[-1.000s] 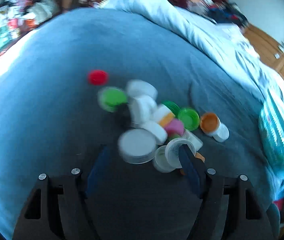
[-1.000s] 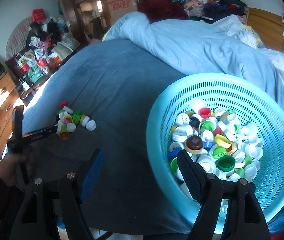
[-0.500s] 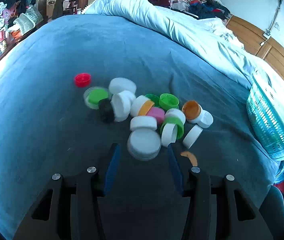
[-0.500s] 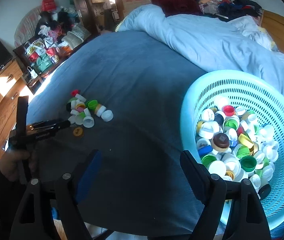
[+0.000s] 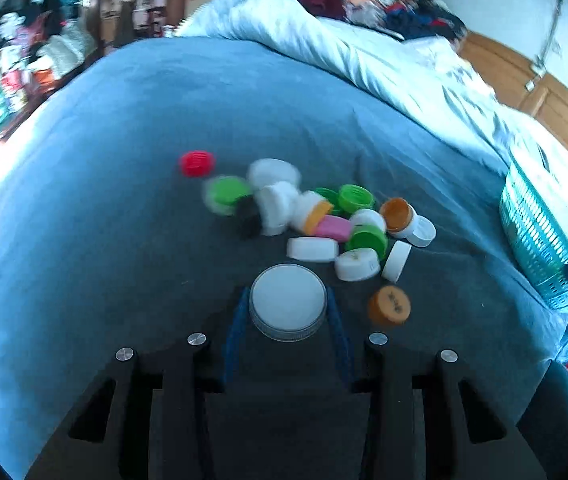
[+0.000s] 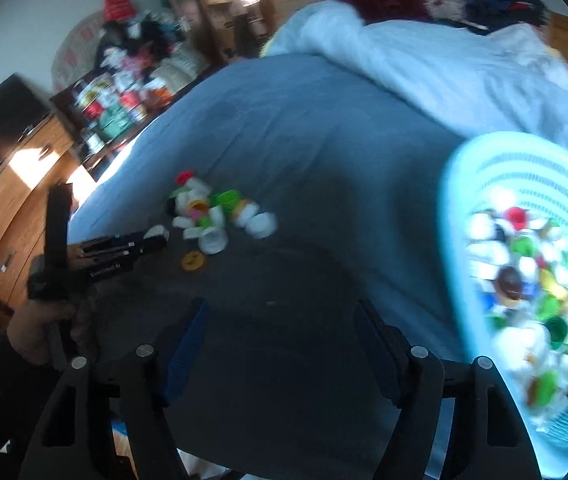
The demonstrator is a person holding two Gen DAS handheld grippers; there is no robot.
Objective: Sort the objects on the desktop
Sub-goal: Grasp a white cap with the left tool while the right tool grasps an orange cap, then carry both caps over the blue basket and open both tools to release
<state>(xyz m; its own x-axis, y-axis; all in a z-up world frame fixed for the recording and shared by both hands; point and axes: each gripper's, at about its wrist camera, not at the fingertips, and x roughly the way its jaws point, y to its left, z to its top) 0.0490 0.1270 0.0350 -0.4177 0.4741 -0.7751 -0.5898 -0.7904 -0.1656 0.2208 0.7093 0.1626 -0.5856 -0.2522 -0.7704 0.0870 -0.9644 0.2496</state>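
Observation:
My left gripper (image 5: 287, 312) is shut on a large white cap (image 5: 288, 307), held between its blue pads just above the blue bedspread (image 5: 84, 220). Beyond it lies a pile of bottle caps (image 5: 316, 216) in white, green, pink, orange and black, with a red cap (image 5: 196, 163) at the far left and an orange cap (image 5: 389, 305) near my right pad. My right gripper (image 6: 280, 332) is open and empty over the bedspread. A turquoise basket (image 6: 460, 184) full of caps sits at its right. The left gripper with the white cap (image 6: 155, 233) shows in the right wrist view.
The basket (image 5: 540, 220) also shows at the right edge of the left wrist view. A rumpled pale duvet (image 5: 344, 56) lies at the far side of the bed. A wooden dresser (image 6: 8, 184) and cluttered shelves (image 6: 116, 104) stand to the left of the bed.
My left gripper closed on the large white cap and drew it back from the pile. My right gripper swung left, so the basket slid toward the right edge.

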